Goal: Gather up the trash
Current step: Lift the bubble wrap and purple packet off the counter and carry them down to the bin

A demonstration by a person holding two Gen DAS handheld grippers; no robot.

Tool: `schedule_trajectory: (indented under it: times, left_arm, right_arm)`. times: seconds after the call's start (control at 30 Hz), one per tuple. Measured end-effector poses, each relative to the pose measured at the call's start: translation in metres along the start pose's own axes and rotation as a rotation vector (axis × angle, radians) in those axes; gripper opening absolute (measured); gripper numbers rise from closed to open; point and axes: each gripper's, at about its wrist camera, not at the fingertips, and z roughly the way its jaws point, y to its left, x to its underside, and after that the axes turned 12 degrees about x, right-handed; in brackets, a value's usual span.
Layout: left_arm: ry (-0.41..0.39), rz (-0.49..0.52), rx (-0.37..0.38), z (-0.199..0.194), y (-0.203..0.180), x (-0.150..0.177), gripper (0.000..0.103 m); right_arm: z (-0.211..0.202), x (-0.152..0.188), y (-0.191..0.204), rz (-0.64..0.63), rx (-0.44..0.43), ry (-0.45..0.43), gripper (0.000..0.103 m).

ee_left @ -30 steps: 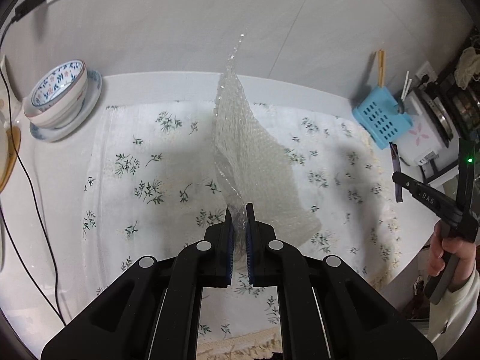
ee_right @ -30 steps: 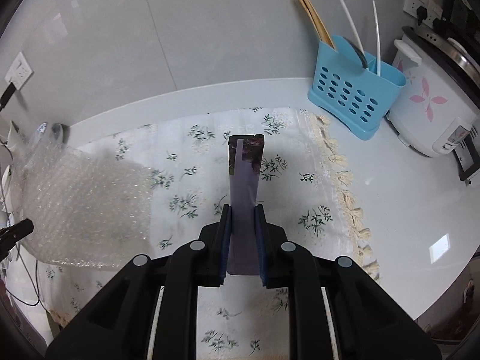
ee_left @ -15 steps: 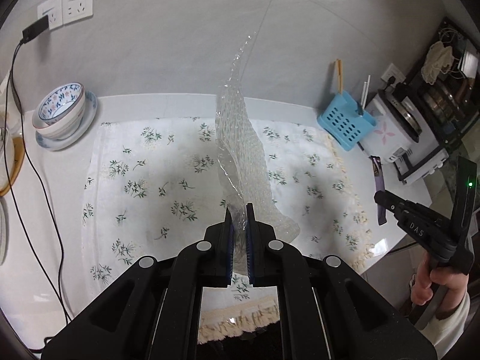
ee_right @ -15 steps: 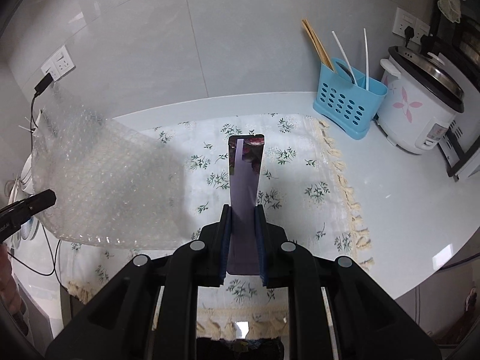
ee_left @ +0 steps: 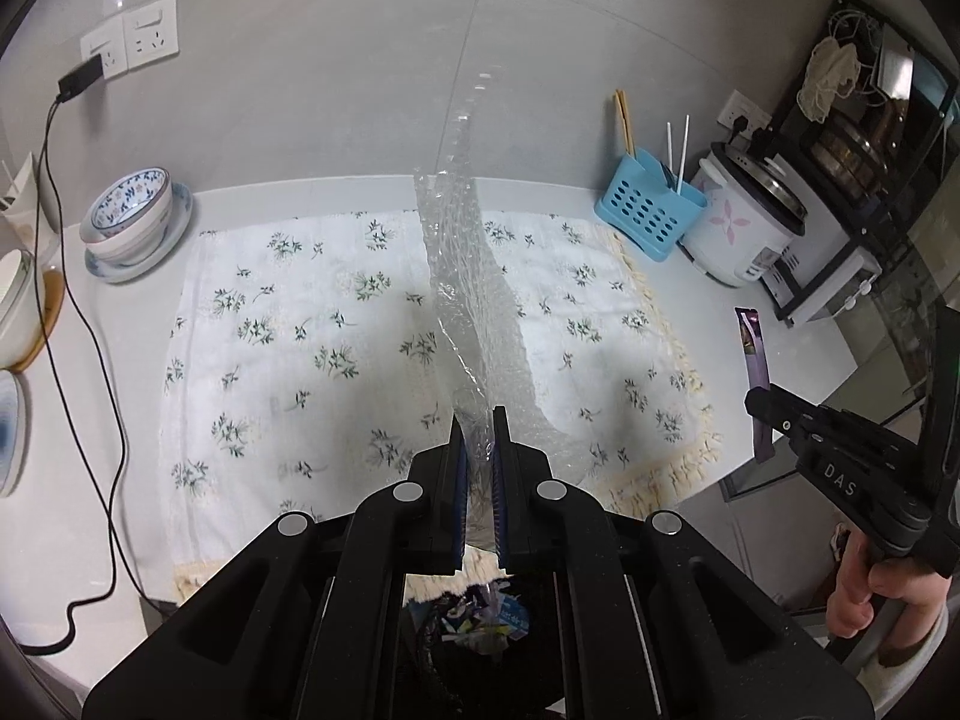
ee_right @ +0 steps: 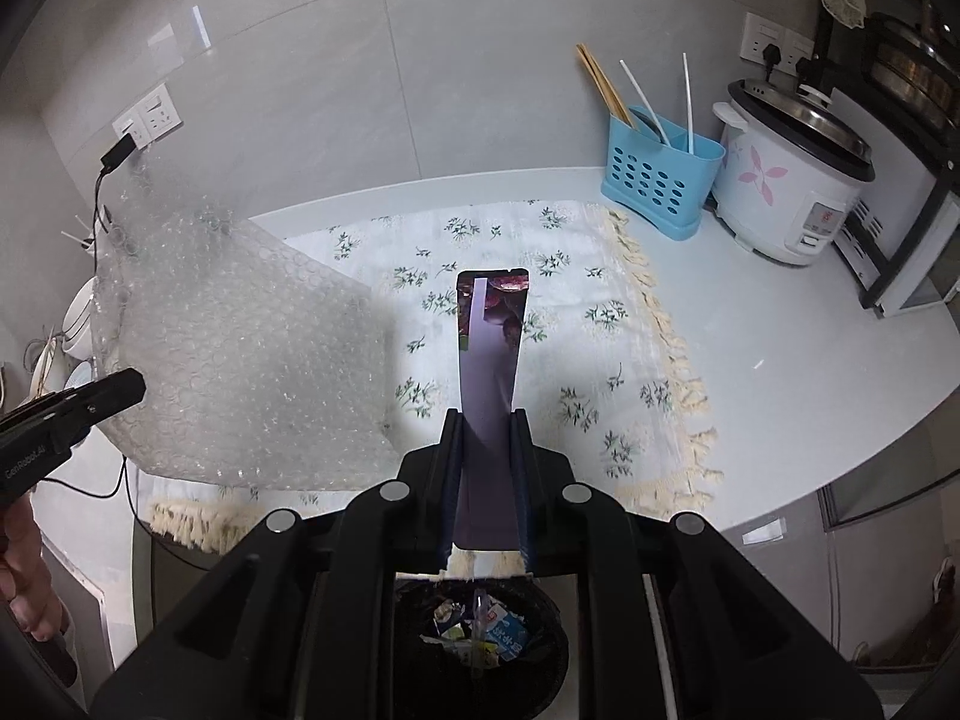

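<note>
Between the blue pads of the left tool (ee_left: 478, 456) a sheet of bubble wrap (ee_left: 474, 324) is pinched by one edge, the rest standing up and away from the tool above the floral cloth (ee_left: 288, 324). The right tool (ee_right: 485, 450) is clenched on a purple wrapper (ee_right: 489, 354), a long flat strip that sticks out forward between its fingers. Both pieces hang clear of the tabletop (ee_right: 810, 360). Below the front edge of the tabletop a dark bin (ee_right: 540, 672) shows under each tool, with scraps of packaging already inside.

The step in hand looks like the carry to the bin. To do it well, bring each tool over the bin's mouth before letting go, not just over its rim. The wrap is light, broad and springy, so it will likely drift or catch on the edge; lower its free end into the opening first, then open the jaws. The wrapper is stiffer and narrow; point it down into the bin and it should drop straight. Release one at a time, so that the wrap does not cover the opening and block the strip. Keep both clear of the cloth's fringe (ee_right: 672, 360) on the way across.
</note>
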Motion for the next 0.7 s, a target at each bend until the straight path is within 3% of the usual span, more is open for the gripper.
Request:
schedule_trajectory:
  times: [0.7]
  left_arm:
    - [0.051, 0.008, 0.027, -0.024, -0.056, 0.102, 0.006]
  right_arm:
    - [-0.048, 0.099, -0.012, -0.039, -0.056, 0.015, 0.015]
